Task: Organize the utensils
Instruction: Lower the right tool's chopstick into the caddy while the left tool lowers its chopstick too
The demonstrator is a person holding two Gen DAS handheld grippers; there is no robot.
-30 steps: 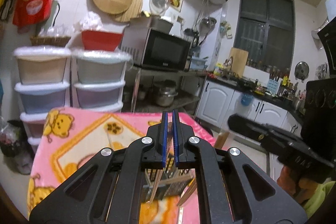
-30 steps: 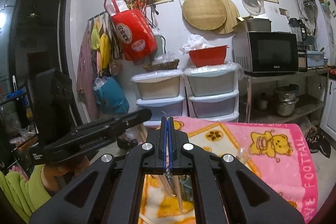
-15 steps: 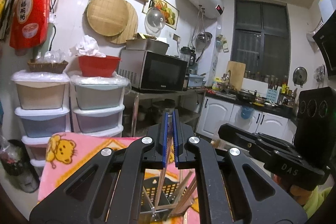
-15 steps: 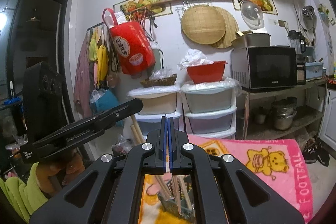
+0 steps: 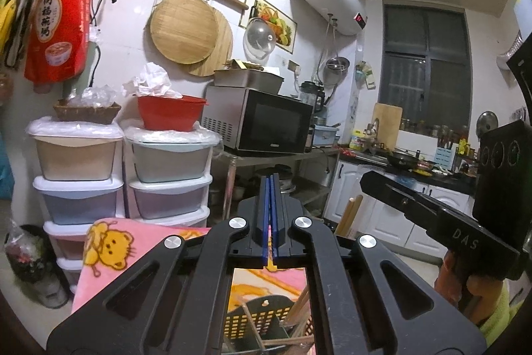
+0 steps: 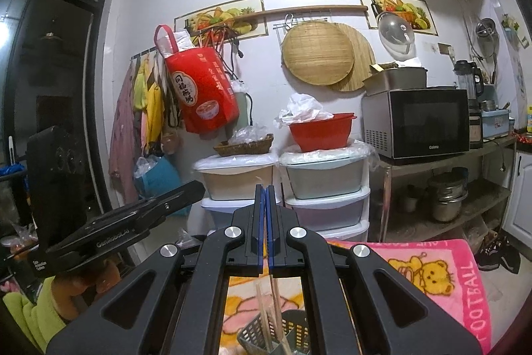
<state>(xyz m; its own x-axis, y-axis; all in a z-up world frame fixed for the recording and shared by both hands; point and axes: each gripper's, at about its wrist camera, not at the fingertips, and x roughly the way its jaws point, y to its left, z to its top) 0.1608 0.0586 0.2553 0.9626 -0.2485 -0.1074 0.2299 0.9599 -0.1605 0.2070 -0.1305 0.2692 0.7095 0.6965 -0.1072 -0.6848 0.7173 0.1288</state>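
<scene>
A dark perforated utensil basket point(image 5: 266, 318) stands on the pink bear blanket point(image 5: 109, 252) with several wooden chopsticks point(image 5: 299, 305) in it. It also shows in the right wrist view point(image 6: 276, 335), with chopsticks point(image 6: 266, 311) standing up. My left gripper point(image 5: 270, 188) is shut and empty, raised above the basket. My right gripper point(image 6: 264, 198) is shut and empty, also above the basket. The right gripper shows at the right of the left wrist view point(image 5: 432, 215), with two wooden sticks point(image 5: 349, 215) below its tip.
Stacked plastic drawers point(image 5: 166, 175) with a red bowl point(image 5: 169, 112) stand behind the table point(image 6: 442, 275). A microwave point(image 5: 266, 122) sits on a metal shelf. White kitchen cabinets point(image 5: 365, 208) are at the right.
Both grippers have risen and tilted up away from the basket. The left gripper's jaws closed fully and no longer hold a chopstick between them.
</scene>
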